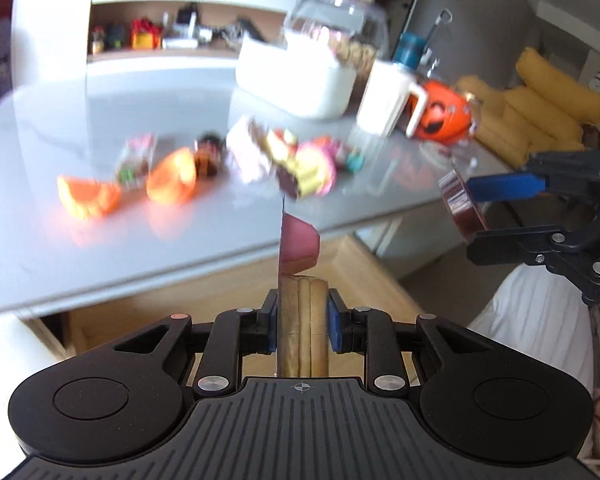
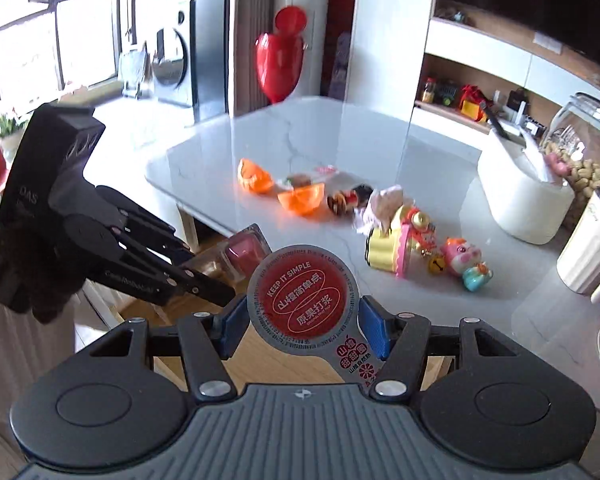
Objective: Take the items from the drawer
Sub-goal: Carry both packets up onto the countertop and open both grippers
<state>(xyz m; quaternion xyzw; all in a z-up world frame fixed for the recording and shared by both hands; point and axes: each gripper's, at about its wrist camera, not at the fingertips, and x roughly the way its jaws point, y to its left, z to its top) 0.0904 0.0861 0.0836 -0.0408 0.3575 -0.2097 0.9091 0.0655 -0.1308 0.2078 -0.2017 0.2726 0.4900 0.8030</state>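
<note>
Two grippers are up at the near edge of the table (image 2: pixel 300 136), each with a snack in its jaws. The left gripper (image 1: pixel 303 326) pinches a clear pack (image 1: pixel 302 336) edge-on between its blue pads; the pack holds a tan piece near the pads and a pink one (image 1: pixel 298 244) farther out, poking past the fingertips toward the table edge. From the right wrist view the same pack (image 2: pixel 242 250) shows as a clear tray with a pink piece, held out by the left gripper (image 2: pixel 216 280) over the gap beside the table.

The right gripper (image 2: pixel 302 326) clamps a round cup (image 2: pixel 302 302) with a red foil lid, printed "KEEP IT SIMPLE", its tab hanging toward the camera. From the left wrist view that cup (image 1: pixel 462 206) sits sideways between the right gripper's (image 1: pixel 474 216) fingers, off the table's corner.

On the table lie several orange wedges (image 2: pixel 302 198), small wrapped sweets, a yellow and pink toy (image 2: pixel 392 246) and a little pig figure (image 2: pixel 462 258). Behind them stand a white tub (image 2: pixel 524 200), a jar of nuts (image 2: pixel 584 148) and a white jug (image 1: pixel 386 98). Below the table's edge, light wood (image 1: pixel 204 292) shows, blurred; I cannot tell whether it is the drawer.
</note>
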